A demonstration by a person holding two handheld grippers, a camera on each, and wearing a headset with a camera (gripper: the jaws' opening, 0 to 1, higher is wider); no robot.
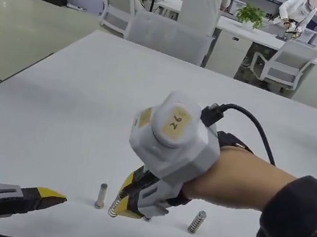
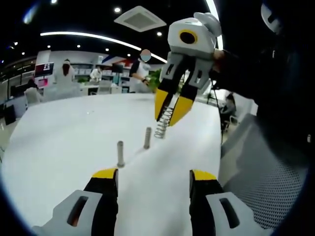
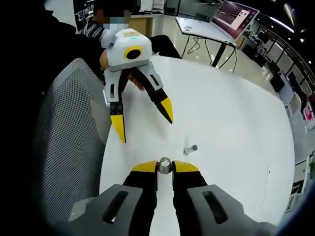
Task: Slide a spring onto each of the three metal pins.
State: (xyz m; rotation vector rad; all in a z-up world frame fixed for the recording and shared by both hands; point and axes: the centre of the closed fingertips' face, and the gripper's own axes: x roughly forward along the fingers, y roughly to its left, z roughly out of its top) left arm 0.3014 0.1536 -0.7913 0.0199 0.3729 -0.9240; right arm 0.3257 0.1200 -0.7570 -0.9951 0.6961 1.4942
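Left gripper (image 1: 57, 200) sits at the lower left edge of the head view; its own view shows the yellow-tipped jaws spread wide with nothing between them. Just right of it, one bare metal pin (image 1: 101, 195) stands upright on the white tabletop (image 1: 91, 99). Right gripper (image 1: 120, 204), near the middle, is pinching a spring (image 1: 115, 204) low over the table, close beside that pin; the left gripper view shows a second bare pin (image 2: 147, 137) near the spring's lower end. Further right, another spring (image 1: 197, 221) stands upright on the table; whether a pin is inside it, I cannot tell. Beyond the table lies an open office: glossy floor (image 1: 21, 15) at left, pale chairs (image 1: 168, 36), white desks, a potted plant (image 1: 251, 15), and a seated person (image 1: 299, 11) at far right.
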